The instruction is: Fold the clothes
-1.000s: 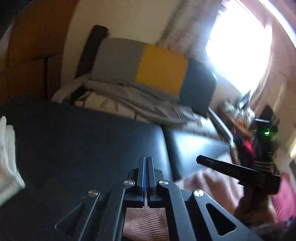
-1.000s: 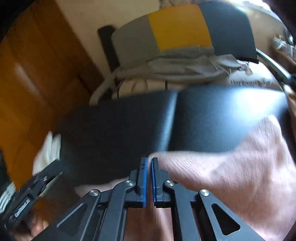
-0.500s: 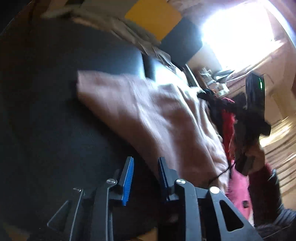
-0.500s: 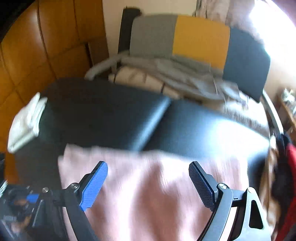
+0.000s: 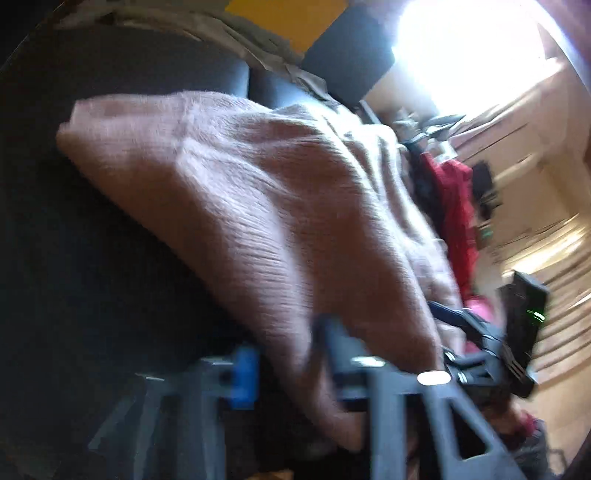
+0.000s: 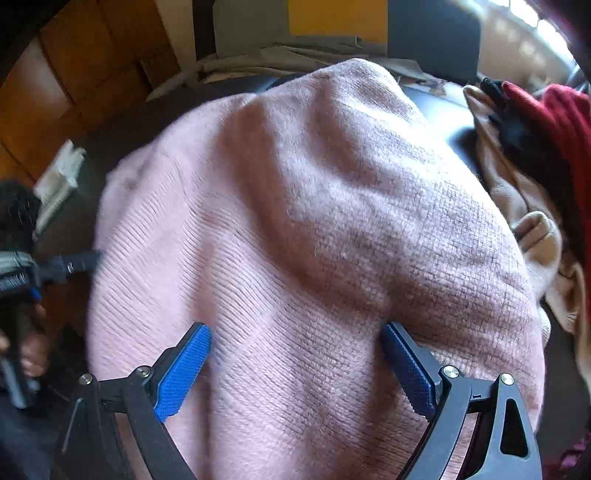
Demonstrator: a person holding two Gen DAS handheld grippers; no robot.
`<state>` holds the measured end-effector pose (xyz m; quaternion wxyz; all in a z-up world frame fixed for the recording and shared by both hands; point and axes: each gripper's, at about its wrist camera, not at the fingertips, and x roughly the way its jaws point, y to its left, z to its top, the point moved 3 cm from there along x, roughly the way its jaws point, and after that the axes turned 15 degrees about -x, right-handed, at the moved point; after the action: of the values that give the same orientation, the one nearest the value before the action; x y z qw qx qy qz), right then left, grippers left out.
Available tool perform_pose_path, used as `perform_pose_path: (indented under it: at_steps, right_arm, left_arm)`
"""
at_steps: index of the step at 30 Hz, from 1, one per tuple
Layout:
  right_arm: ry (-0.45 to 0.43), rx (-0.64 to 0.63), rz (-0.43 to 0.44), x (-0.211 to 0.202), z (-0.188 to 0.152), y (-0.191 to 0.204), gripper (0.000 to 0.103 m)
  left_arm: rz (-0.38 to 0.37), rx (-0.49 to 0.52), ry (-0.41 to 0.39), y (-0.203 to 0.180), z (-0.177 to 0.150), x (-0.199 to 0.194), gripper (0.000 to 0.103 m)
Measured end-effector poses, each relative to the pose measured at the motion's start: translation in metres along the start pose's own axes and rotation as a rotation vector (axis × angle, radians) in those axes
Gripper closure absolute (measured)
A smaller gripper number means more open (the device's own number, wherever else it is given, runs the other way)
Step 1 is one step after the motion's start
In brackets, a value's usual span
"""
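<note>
Between my right fingers point(image 6: 184, 373) I see the sweater point(image 6: 314, 229): pink, fuzzy ribbed knit. Their pads are textured blue; beyond them the table point(image 5: 74, 258) looks smooth black leather.

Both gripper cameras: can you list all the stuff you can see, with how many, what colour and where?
Pink knitted sweater: one, pale pink, spread over the black padded surface, under both grippers.
Black padded surface: one, black, beneath the sweater.
Heap of other clothes: one pile, red, black and beige, at the sweater's right.
White folded cloth: one, white, at the surface's far left edge.
Colour-block cushion: one, grey, yellow and dark panels, behind the surface.
Pale rumpled fabric: one heap, grey-beige, in front of the cushion.
Wooden panels: orange-brown, far left.
Left gripper: one, black with blue pads, open at the sweater's near edge.
Right gripper: one, black with blue pads, wide open over the sweater.
</note>
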<state>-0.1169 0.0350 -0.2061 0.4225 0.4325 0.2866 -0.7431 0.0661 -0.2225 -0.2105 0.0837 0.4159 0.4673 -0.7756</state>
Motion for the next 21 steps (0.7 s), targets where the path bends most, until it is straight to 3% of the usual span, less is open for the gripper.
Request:
perform_pose_path:
  at_steps: [2,5,8,11,15,18,21]
  right_arm:
    - [0.006,-0.018,-0.024,0.005,0.002,0.011,0.0]
    - [0.012,-0.038,-0.033,0.011,0.008,0.025,0.0]
    - [0.006,-0.003,0.123,0.023,0.029,0.04,0.0]
    - [-0.006,0.042,0.207,0.035,0.058,0.05,0.0]
    - [-0.087,0.193,0.492,0.053,0.104,0.058,0.0]
    - [-0.14,0.305,0.62,0.071,0.138,0.063,0.0]
    - [-0.177,0.324,0.708,0.072,0.157,0.075,0.001]
  left_arm:
    - [0.008,-0.01,-0.032,-0.001,0.009,-0.004,0.094]
    - [0.024,-0.002,-0.112,-0.007,0.037,-0.017,0.095]
    - [0.052,0.002,-0.189,-0.004,0.073,-0.038,0.095]
    - [0.09,-0.007,-0.277,0.004,0.122,-0.063,0.095]
    - [0.196,0.031,-0.416,-0.005,0.198,-0.091,0.095]
    - [0.258,0.037,-0.432,-0.002,0.239,-0.101,0.093]
    - [0.279,0.043,-0.351,0.007,0.253,-0.102,0.091]
